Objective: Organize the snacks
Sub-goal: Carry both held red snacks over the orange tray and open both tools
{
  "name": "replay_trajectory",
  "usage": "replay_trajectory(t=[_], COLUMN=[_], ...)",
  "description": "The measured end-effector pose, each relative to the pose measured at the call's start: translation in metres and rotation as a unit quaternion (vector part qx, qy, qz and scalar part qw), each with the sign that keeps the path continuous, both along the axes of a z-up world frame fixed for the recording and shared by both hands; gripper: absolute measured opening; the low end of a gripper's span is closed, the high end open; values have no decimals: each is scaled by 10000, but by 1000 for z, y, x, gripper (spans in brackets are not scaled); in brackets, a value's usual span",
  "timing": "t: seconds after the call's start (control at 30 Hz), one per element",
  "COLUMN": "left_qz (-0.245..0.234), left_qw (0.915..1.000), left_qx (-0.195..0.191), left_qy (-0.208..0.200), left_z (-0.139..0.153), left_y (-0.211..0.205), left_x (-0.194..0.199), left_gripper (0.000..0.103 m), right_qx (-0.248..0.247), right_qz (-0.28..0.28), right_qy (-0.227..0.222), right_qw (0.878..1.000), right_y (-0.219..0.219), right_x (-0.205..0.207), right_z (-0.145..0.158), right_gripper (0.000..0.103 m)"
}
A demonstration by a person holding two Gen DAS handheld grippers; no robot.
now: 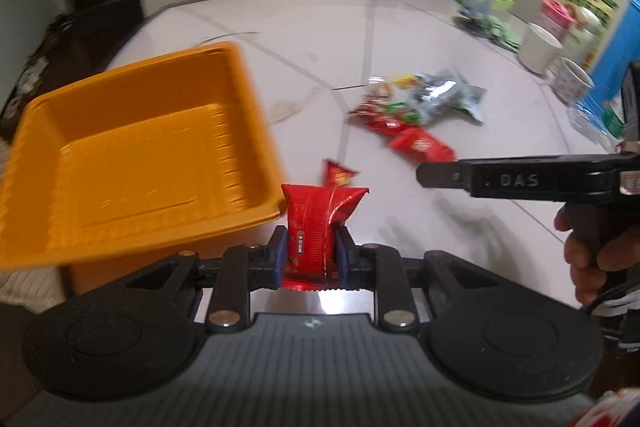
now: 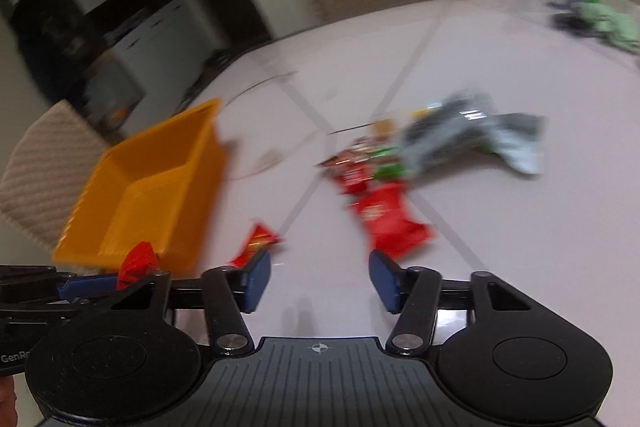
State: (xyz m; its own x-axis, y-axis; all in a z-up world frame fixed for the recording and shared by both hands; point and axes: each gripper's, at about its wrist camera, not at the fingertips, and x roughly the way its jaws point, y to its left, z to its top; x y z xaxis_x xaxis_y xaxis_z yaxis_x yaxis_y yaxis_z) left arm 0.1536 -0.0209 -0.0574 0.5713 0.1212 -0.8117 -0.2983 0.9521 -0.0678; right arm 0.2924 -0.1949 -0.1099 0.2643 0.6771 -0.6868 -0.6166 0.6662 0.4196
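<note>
Left wrist view: the left gripper [image 1: 311, 253] sits low in the centre, its blue pads clamped on a red packet [image 1: 316, 223] that stands upright between them. The orange tray [image 1: 132, 151] fills the left of the frame, its near corner just beside the packet. A small red pack [image 1: 339, 174] lies just behind, and the snack pile [image 1: 416, 107] sits right of centre on the white table [image 1: 320, 35]. The right gripper [image 1: 440, 175] comes in from the right edge, held by a hand [image 1: 592, 255]

Right wrist view: blurred. The right gripper [image 2: 320, 281] has its pads apart with nothing between them. Tray [image 2: 148, 187] at left, pile [image 2: 400, 163] in the middle, red packet [image 2: 138, 265] at lower left in the other gripper
</note>
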Motion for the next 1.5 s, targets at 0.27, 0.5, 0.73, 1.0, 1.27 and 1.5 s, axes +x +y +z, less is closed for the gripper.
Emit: replay_trajectory(t=[0.27, 0.5, 0.73, 1.0, 1.27, 1.5], left_qz=[834, 1409, 1701, 1840, 1843, 1701], left_qw=[9964, 9897, 9850, 9824, 9822, 9846], left_qx=[127, 190, 243, 268, 222, 186], left_qy=[-77, -139, -137, -170, -297, -367], left_z=[13, 22, 27, 30, 36, 38], left_y=[30, 51, 60, 66, 86, 112], left_x=[-36, -57, -65, -67, -61, -47], left_gripper=[23, 23, 23, 23, 23, 23], right_qx=[-105, -280, -344, -544, 8, 485], right_qz=[427, 370, 254, 492, 350, 584], right_qy=[141, 201, 59, -338, -452, -386], right_qw=[9989, 9987, 9991, 9967, 9984, 9964], right_y=[53, 74, 83, 84, 72, 102], right_x=[-4, -2, 1, -2, -4, -24], right_z=[-19, -26, -34, -33, 14, 49], right_gripper=[41, 39, 37, 20, 20, 20])
